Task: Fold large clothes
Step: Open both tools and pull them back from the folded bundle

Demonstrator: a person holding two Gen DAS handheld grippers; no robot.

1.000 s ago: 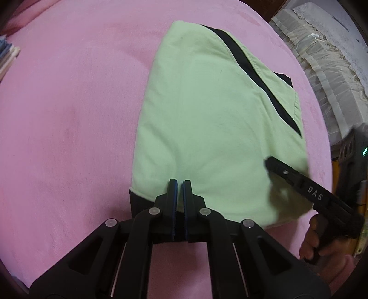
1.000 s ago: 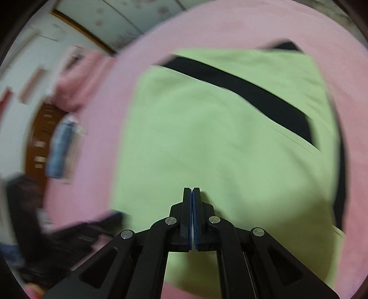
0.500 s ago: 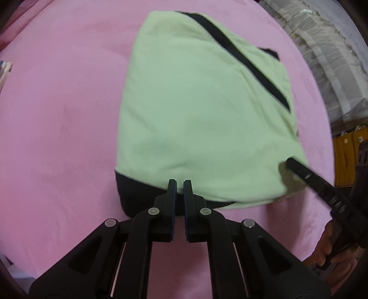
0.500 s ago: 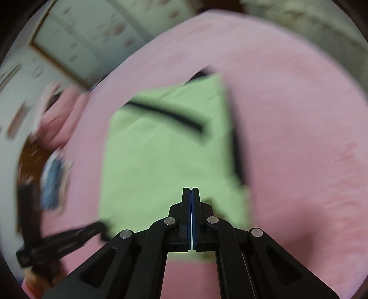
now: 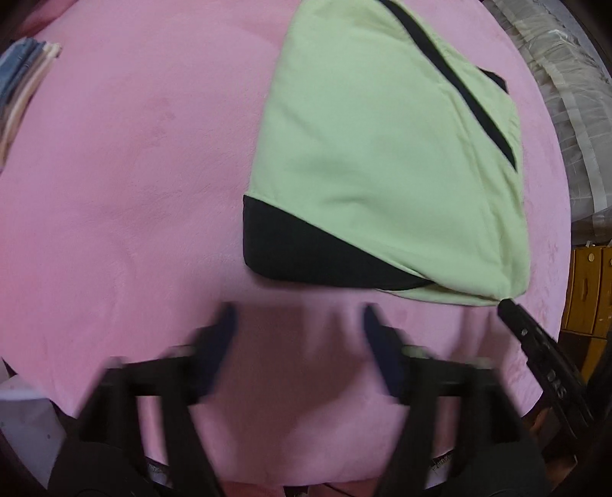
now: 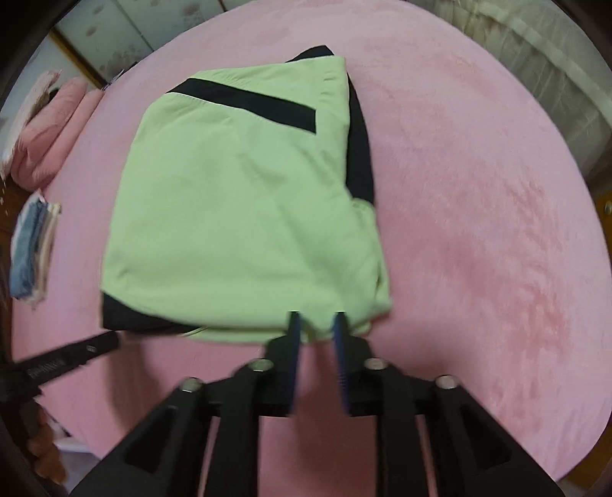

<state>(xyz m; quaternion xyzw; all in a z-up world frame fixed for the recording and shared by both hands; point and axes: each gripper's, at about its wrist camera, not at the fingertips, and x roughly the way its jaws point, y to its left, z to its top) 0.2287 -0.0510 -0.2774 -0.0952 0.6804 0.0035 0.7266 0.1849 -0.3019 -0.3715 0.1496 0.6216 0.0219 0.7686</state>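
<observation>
A light green garment with black panels lies folded into a compact shape on the pink bed cover. It also shows in the right wrist view. My left gripper is open and empty, blurred, just short of the garment's black near edge. My right gripper is open, its fingertips at the garment's near right corner, with nothing held. The right gripper's tip shows in the left wrist view, touching that corner. The left gripper shows at the left of the right wrist view.
A small stack of folded clothes lies at the bed's left edge, with pink pillows behind. A cream ruffled cover and a yellow cabinet stand to the right. Wardrobe doors are at the back.
Both grippers went from shut to open and pulled back toward the garment's near edge. The left one let go of the black hem.
</observation>
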